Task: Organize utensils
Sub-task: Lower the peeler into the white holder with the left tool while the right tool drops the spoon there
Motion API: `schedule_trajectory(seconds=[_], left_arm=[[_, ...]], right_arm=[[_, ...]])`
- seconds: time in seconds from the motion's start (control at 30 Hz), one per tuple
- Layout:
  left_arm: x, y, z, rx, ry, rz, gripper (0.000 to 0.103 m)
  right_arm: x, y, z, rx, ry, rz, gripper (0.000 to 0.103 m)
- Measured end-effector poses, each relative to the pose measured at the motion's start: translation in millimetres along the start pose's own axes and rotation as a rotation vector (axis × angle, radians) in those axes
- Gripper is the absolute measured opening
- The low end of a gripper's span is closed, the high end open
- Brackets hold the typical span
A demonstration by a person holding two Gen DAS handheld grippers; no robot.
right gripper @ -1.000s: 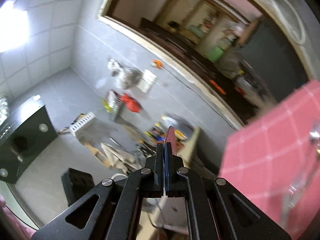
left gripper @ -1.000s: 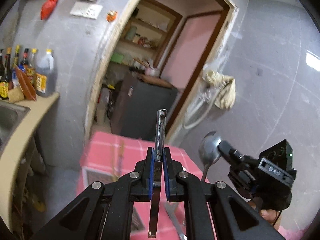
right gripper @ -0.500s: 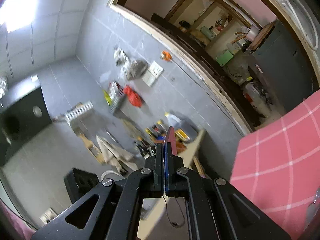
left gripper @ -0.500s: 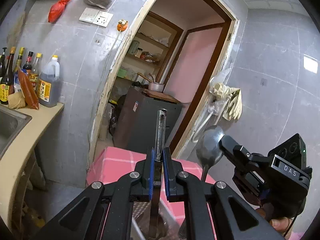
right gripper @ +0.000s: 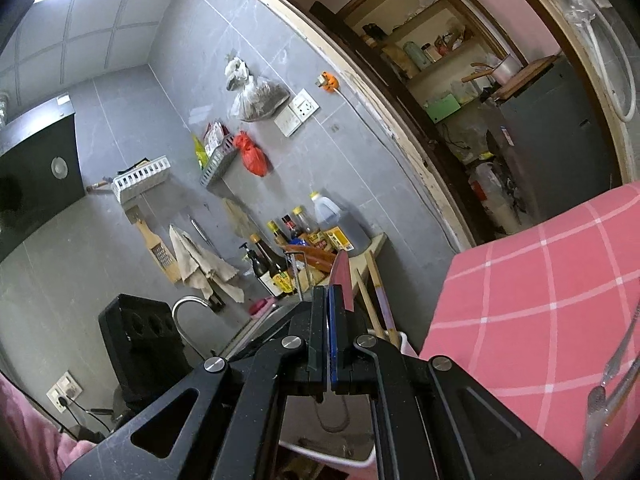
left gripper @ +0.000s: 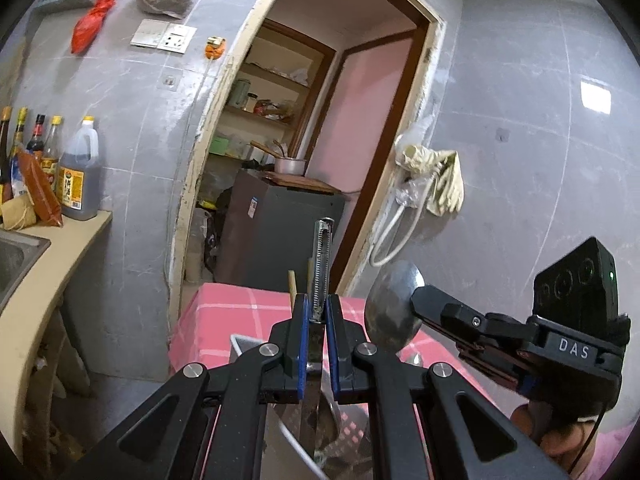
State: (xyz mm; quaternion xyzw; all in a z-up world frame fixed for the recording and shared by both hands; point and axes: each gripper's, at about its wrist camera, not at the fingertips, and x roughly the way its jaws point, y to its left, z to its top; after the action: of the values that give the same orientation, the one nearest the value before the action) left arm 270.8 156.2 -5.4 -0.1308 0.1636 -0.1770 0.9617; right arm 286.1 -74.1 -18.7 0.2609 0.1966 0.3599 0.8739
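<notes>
Steel shows in both claws: the left claw is clamped on an upright metal utensil with a serrated edge, and the right claw is pinched on a spoon, bowl upward. Both hang above a white container on the pink checked counter, wooden chopsticks poking up from it.
</notes>
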Motion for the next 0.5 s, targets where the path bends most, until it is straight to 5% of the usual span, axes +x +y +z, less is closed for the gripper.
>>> schedule_trajectory(seconds=[0.23,0.5], left_arm=[[-11,-16,-5,0.087,0.062,0.025,0.009],[-18,-11,-8,0.013,0.130,0.040,0.009]], right_arm=[[-8,6,-8,-0.037,0.037,-0.015,0.002],[-14,11,-13,-0.055,0.087,-0.026,0.002]])
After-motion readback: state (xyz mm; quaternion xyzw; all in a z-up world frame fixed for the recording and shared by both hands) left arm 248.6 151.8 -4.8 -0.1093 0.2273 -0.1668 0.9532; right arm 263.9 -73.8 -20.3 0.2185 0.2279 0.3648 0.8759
